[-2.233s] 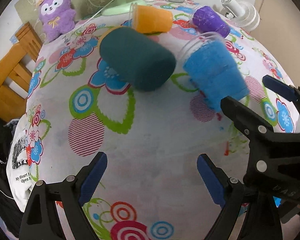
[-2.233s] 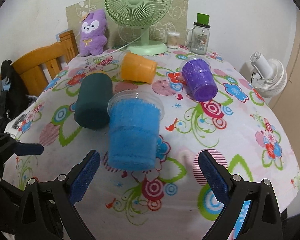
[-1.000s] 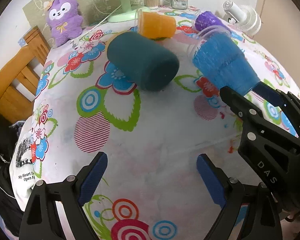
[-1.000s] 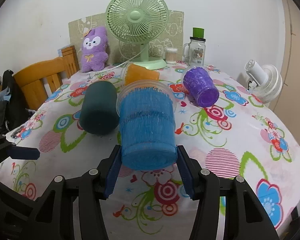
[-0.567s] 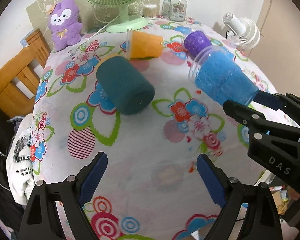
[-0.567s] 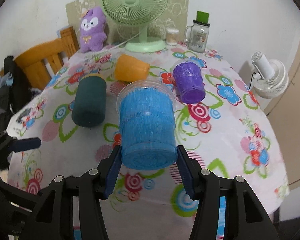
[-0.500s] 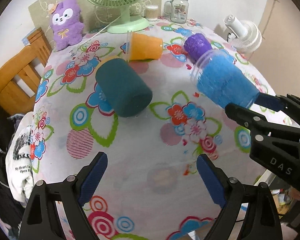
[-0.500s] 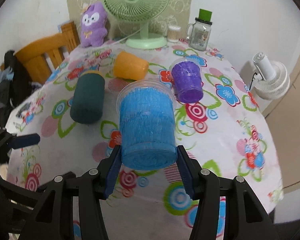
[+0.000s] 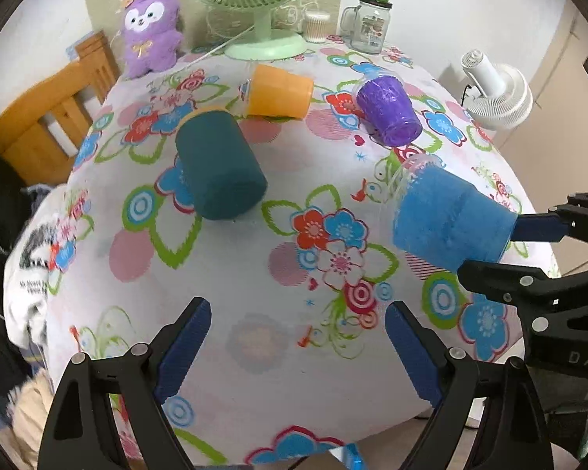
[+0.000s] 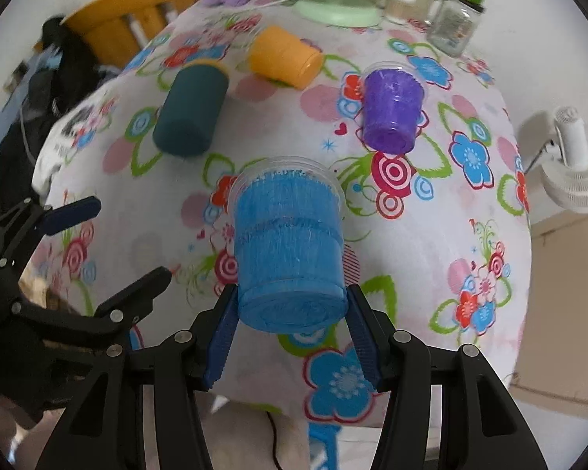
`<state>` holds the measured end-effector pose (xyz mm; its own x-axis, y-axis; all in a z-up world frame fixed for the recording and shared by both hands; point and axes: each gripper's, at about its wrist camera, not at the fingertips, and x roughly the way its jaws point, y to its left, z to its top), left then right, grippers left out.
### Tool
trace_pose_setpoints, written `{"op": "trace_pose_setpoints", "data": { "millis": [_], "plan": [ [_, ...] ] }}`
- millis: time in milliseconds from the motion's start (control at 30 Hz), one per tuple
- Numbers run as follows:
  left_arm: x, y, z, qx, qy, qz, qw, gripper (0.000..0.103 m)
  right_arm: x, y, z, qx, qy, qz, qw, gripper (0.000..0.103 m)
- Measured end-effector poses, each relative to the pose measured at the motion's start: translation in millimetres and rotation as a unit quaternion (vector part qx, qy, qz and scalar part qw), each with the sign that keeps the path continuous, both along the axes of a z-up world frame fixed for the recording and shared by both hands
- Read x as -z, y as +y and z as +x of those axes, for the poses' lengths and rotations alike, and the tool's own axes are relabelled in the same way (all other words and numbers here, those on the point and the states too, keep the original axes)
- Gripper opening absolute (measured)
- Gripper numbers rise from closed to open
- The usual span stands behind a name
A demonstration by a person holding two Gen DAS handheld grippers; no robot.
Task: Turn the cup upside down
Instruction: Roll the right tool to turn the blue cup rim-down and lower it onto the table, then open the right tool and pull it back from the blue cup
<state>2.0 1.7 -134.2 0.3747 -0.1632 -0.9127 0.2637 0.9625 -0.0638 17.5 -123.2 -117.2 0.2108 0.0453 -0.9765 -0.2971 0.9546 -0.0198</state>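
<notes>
Blue fuzzy-sleeved clear plastic cup (image 10: pixel 288 250) held aloft over the floral-clothed table (image 9: pixel 231 305).
Right gripper (image 10: pixel 292 337) fingers pinch only its base; rotation risks slippage, dropping. Left gripper (image 9: pixel 298 342) fingers spread, idle.

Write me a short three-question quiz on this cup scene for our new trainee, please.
1. True or false: the left gripper is shut on the teal cup.
2. Which cup does the right gripper hold? A) orange cup B) blue cup C) purple cup
3. Fill in: the held cup's clear rim points ____ the right gripper.

Key
1. False: it is open, with nothing between its fingers.
2. B: the right gripper is shut on the blue cup's base end.
3. Away from.
</notes>
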Motion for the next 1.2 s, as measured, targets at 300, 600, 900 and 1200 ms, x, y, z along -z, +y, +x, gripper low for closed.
{"op": "trace_pose_setpoints", "data": {
  "millis": [300,600,900,1200],
  "plan": [
    [8,-9,-13,-0.018,0.013,0.008,0.9997,0.092,10,-1,5,-0.067,0.056,-0.043,0.995,0.057],
    [11,-10,-7,-0.031,0.019,0.004,0.9993,0.092,17,11,20,-0.099,0.066,-0.050,0.992,0.058],
    [6,2,6,-0.047,0.014,0.005,0.9988,0.092,10,15,34,-0.078,0.036,-0.018,0.996,0.080],
    [-18,9,15,-0.038,-0.010,0.010,0.9992,0.092,-8,0,34,-0.005,-0.012,0.034,0.999,0.082]
  ]
}}
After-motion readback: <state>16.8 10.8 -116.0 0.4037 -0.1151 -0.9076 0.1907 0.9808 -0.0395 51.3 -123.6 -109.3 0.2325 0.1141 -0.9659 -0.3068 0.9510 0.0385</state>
